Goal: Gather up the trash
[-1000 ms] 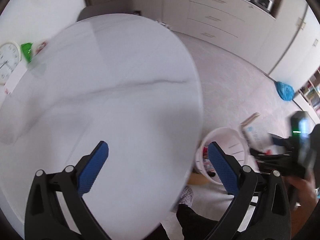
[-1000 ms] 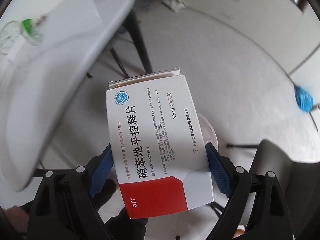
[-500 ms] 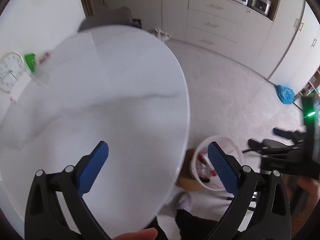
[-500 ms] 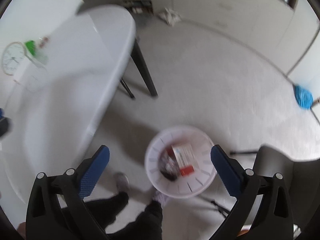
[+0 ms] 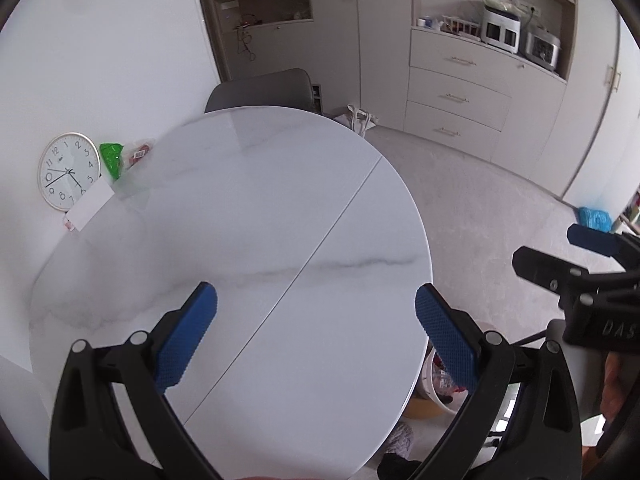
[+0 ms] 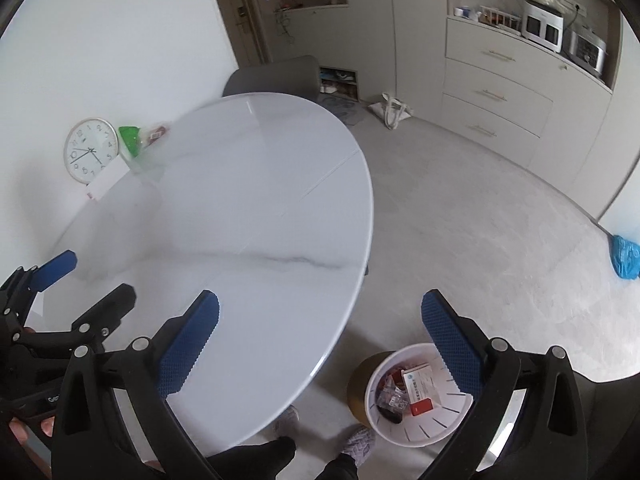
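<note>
My left gripper [image 5: 316, 300] hangs open over the white marble table [image 5: 260, 220] with nothing between its blue pads. To its right, my right gripper [image 6: 320, 304] is also open and holds nothing, above the table's edge and the white trash bin [image 6: 440, 420] on the floor. A white-and-red medicine box [image 6: 418, 388] lies in the bin among other wrappers. At the table's far left, by the wall, sit a green packet [image 5: 111, 158], a red wrapper [image 5: 140, 152] and a white box [image 5: 90, 204]. Each wrist view shows the other gripper at its side: right gripper [image 5: 560, 248], left gripper [image 6: 90, 280].
A round clock [image 5: 68, 170] leans on the wall behind the table. A grey chair [image 6: 276, 76] stands at the far side. A brown cylinder [image 6: 360, 384] touches the bin. On the floor lie a tote bag [image 6: 392, 110] and a blue bag [image 6: 624, 256]. A person's feet [image 6: 360, 444] stand near the bin.
The right gripper held the medicine box a second ago, then let it go, and it now lies in the bin. Both grippers have risen and their views have tilted up toward the table.
</note>
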Available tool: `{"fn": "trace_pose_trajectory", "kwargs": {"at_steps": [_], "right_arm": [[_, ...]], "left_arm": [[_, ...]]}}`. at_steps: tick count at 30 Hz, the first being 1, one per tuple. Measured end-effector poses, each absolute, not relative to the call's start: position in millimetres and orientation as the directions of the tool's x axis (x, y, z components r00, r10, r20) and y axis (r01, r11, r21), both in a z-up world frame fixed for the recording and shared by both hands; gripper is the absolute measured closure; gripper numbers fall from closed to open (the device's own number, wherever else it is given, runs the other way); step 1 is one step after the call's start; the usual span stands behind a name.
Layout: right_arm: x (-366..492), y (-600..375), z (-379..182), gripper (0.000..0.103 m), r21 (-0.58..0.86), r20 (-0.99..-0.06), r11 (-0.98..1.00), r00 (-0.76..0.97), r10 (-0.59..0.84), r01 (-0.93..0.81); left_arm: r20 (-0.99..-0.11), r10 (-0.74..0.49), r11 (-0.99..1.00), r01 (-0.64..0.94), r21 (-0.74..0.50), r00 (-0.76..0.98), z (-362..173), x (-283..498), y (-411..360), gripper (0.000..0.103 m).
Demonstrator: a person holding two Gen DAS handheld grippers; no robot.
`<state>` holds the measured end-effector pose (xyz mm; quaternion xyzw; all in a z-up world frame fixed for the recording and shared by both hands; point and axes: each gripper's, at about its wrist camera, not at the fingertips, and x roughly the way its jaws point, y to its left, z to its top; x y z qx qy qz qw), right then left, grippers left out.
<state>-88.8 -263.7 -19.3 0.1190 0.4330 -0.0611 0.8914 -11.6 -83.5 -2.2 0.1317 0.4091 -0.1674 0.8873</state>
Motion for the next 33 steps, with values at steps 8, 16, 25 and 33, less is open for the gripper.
{"fn": "trace_pose_trajectory", "kwargs": {"at_steps": [8, 16, 25, 33], "right_arm": [[-86, -253, -12, 0.002, 0.141, -0.788, 0.970, 0.615, -0.011, 0.198], [-86, -252, -13, 0.002, 0.120, -0.799, 0.973, 0.601, -0.024, 0.198], [-90, -252, -12, 0.002, 0.115, -0.797, 0.972, 0.603, -0.034, 0.206], [-92, -254, -11, 0.002, 0.111, -0.794, 0.971, 0.606, -0.041, 0.211]], "left_arm": [[-0.783, -0.200, 0.921, 0.386, 0.056, 0.589, -6, -1, -72, 0.008], [-0.794, -0.209, 0.920, 0.390, 0.039, 0.571, -9, 2, -71, 0.008], [-0.790, -0.210, 0.918, 0.394, 0.044, 0.577, -8, 0, -69, 0.008], [-0.790, -0.210, 0.916, 0.399, 0.048, 0.577, -8, -1, -68, 0.008]]}}
